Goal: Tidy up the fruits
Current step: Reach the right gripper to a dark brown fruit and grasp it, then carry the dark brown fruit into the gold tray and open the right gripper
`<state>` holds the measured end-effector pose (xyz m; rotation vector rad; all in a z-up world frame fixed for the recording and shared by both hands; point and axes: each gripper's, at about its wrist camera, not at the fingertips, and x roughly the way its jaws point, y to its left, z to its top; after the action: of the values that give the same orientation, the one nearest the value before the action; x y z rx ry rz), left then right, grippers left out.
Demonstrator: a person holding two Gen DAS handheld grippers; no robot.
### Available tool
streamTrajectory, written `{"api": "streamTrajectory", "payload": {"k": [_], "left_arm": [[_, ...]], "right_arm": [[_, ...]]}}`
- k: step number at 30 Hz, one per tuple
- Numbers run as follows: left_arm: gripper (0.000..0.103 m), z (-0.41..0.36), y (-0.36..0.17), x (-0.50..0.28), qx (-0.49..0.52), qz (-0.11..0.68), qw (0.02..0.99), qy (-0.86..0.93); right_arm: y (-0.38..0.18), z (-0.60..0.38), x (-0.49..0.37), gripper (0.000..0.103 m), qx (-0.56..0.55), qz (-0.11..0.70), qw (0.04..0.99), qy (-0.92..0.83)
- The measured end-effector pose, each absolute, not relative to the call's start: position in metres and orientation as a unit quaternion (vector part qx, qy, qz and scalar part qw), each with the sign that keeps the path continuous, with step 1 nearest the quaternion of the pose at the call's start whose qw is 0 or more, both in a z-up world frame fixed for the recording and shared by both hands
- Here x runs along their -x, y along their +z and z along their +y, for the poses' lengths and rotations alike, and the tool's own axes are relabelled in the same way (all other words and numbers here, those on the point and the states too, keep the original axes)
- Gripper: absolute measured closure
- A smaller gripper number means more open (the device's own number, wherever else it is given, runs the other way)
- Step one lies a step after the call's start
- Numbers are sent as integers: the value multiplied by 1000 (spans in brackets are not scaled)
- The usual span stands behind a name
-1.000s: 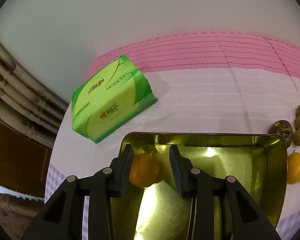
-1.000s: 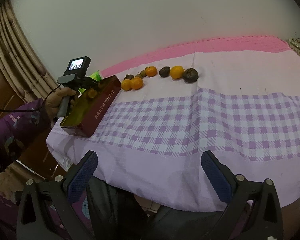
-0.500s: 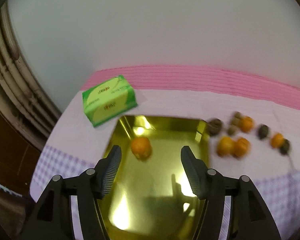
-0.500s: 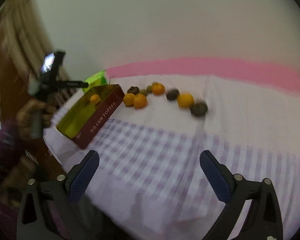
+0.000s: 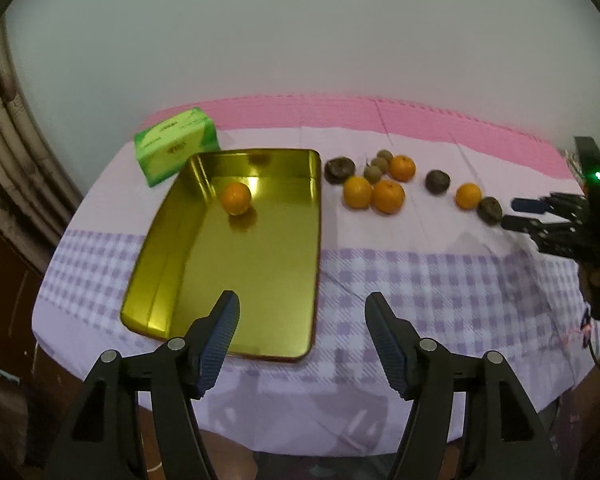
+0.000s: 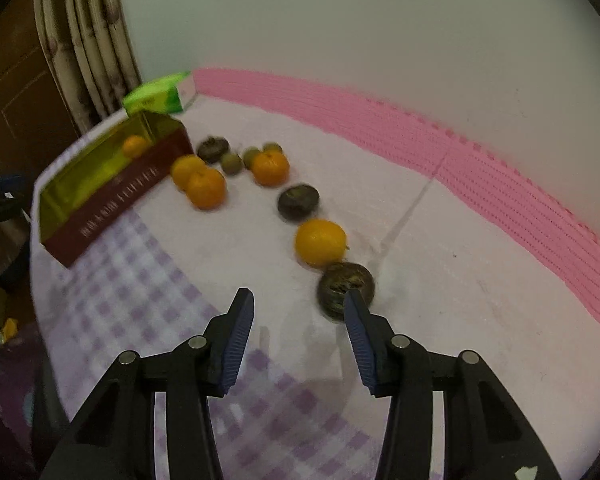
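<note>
In the gold tin (image 5: 172, 248) one orange (image 5: 236, 198) now sits released, left claw (image 5: 298, 320) open and backed off, while right claw (image 6: 298, 308), jaws just narrowing but empty, nears the dark fruit (image 6: 340, 284) right of the tin.

Dim indoor light glares off the gold tin (image 5: 260, 264); right wrist view is motion-blurred, fisheye edges darken.

A green tissue pack (image 5: 177, 148) lies at the far left corner of the bench, on a cloth (image 5: 440, 280) of lilac checks with a pink band by the pale wall (image 5: 300, 32). Curtain folds (image 6: 88, 60) hang beside a brown door (image 6: 16, 92).
</note>
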<state>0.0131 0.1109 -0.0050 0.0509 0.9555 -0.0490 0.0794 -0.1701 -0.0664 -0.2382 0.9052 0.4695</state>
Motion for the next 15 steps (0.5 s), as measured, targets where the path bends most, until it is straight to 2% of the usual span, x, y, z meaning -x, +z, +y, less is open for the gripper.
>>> {"api": "streamTrajectory", "payload": {"k": [8,9,10,15], "left_arm": [[37,107,-2,-7,-21,440,897,-21],[37,108,-2,-7,-16,440,898,-21],[37,109,-2,-6,-10,438,899,-22],[36,125,0,-4,34,418,908,-1]], "right_arm": [[-89,-174,-116,57,126,445,864,197],[-90,-175,-119,58,123,448,864,194],[-89,-180,-120,66,107,452,863,198],[-84,-180,-97,73,101,447,868,189]]}}
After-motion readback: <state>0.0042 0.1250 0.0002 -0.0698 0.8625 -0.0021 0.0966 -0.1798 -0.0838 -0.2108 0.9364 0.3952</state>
